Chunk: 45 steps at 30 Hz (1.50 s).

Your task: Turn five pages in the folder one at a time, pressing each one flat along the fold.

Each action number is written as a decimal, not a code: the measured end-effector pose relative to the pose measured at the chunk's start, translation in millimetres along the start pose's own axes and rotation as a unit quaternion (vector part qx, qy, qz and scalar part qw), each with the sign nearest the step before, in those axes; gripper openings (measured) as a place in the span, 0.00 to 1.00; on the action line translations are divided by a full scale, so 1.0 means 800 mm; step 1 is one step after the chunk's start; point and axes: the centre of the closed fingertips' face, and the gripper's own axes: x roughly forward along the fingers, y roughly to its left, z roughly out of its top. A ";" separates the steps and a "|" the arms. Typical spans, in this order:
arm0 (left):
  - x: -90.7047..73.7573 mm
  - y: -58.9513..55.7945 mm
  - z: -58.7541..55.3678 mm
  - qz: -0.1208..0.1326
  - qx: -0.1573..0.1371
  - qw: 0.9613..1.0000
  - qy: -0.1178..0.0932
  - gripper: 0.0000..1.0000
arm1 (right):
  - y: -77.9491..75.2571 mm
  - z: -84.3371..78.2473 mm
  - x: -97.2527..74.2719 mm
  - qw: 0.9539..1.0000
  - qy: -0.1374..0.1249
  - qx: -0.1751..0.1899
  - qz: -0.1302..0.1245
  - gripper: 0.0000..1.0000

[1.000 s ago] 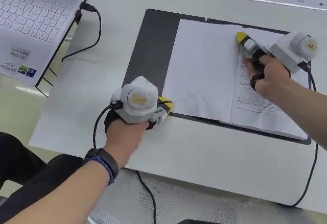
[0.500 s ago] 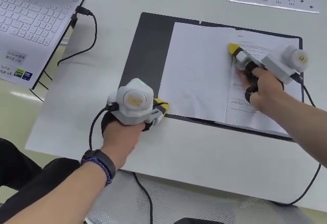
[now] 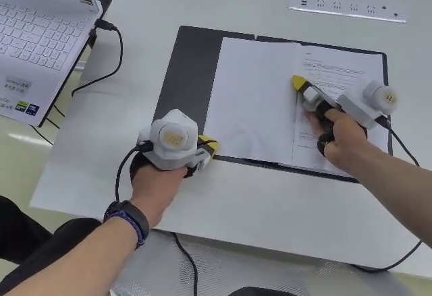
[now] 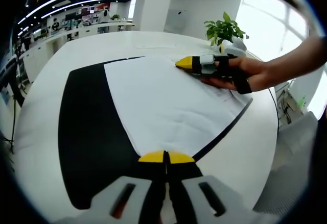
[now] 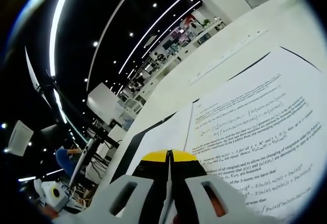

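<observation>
- White workbench (image 3: 283,195) bears the open black plastic folder (image 3: 185,73), lying flat and squarely in front of the person.
- Blank white turned page (image 3: 253,94) lies on the folder's left half and the printed text page (image 3: 337,67) faces up on the right. So at least one turn looks done; the count out of five cannot be told.
- Right gripper (image 3: 299,83) has its yellow tips pressed together on the fold, in its upper part. Pressing looks part done, with the near stretch of the fold left.
- Left gripper (image 4: 166,157) has its jaws closed at the turned page's near corner, pinning it.
- Versus a second ago, the right gripper has slid down the fold toward the person. The left gripper sits at the same corner. The overall shift is the camera's.
</observation>
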 end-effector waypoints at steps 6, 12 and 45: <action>0.000 0.000 0.000 0.000 0.000 1.000 -0.001 0.00 | 0.006 -0.011 -0.015 1.000 0.001 0.001 0.003 0.00; -0.001 -0.001 0.000 -0.001 0.000 1.000 -0.002 0.00 | 0.010 -0.022 -0.030 1.000 0.001 0.004 0.005 0.00; -0.001 0.000 -0.001 -0.005 0.001 1.000 -0.003 0.00 | 0.016 -0.074 -0.082 1.000 0.029 -0.003 0.007 0.00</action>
